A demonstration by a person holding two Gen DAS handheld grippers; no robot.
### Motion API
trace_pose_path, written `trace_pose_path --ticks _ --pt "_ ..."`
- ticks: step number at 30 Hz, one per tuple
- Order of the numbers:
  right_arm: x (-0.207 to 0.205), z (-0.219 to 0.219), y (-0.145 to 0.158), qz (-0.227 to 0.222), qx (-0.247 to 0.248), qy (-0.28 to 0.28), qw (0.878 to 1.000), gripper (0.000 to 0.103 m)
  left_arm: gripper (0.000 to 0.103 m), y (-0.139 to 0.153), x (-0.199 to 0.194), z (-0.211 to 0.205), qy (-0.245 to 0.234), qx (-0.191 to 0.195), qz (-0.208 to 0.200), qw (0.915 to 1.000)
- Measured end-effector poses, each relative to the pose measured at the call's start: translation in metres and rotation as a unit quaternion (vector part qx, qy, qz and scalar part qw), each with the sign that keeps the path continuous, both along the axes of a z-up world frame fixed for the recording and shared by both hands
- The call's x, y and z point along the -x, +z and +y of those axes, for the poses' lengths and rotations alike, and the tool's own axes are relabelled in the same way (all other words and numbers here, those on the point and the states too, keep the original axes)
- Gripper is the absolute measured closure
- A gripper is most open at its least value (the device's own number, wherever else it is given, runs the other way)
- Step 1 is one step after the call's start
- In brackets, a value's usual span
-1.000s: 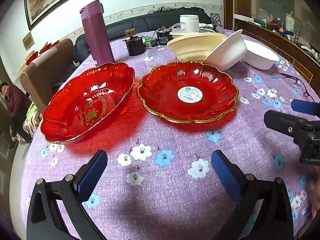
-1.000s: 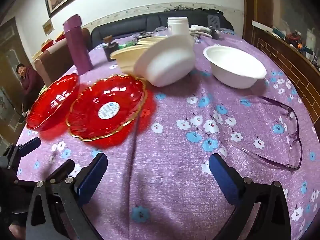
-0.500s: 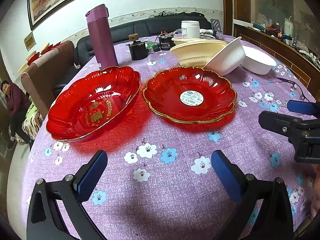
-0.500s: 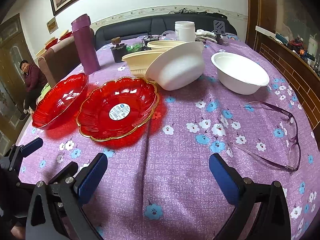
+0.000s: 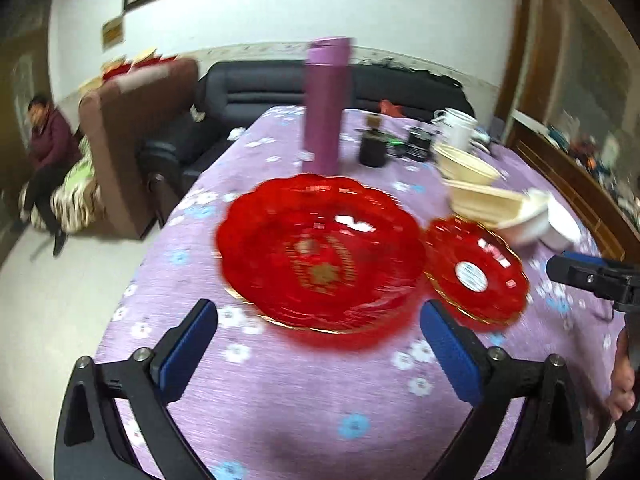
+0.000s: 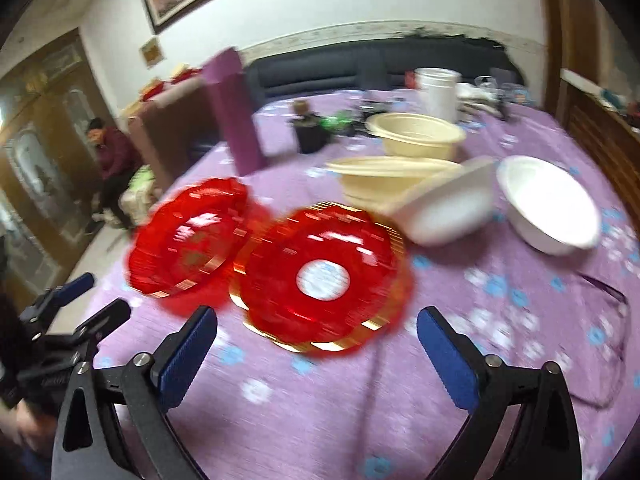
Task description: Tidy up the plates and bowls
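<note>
On the table (image 6: 320, 420): two red plates (image 6: 320, 276), four bowls (image 6: 548, 204).

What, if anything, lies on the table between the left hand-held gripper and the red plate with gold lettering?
Nothing visible: only bare purple tablecloth lies between the left hand-held gripper, whose jaws are closing on nothing, and the lettered red plate.

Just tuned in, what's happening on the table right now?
Nothing is picked up yet. A person holds the left gripper in front of the red plate with gold lettering and the right gripper in front of the red plate with a white sticker. Both grippers' jaws are closing slightly with nothing between them. The cream bowls and white bowls sit unstacked behind.
</note>
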State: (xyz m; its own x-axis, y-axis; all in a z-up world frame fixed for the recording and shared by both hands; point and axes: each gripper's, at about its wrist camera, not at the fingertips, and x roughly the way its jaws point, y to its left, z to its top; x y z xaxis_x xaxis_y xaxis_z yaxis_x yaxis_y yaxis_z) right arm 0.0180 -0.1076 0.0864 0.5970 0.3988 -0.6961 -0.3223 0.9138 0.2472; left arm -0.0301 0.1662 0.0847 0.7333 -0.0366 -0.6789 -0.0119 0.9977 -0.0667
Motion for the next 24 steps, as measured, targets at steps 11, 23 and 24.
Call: trace_pose_path --ticks 11,23,24 --pt "-0.086 0.063 -0.012 0.078 -0.058 0.064 0.993 0.059 0.033 -0.006 -0.049 0.062 0.045 0.048 0.039 0.9971" --pt "-0.141 0.087 -0.042 0.115 -0.027 0.054 0.992 0.069 0.06 -0.037 -0.096 0.084 0.052 0.083 0.086 0.9915" --pt "-0.142 0.09 -0.043 0.114 -0.019 0.052 0.992 0.069 0.063 -0.041 -0.099 0.084 0.049 0.082 0.089 0.9914"
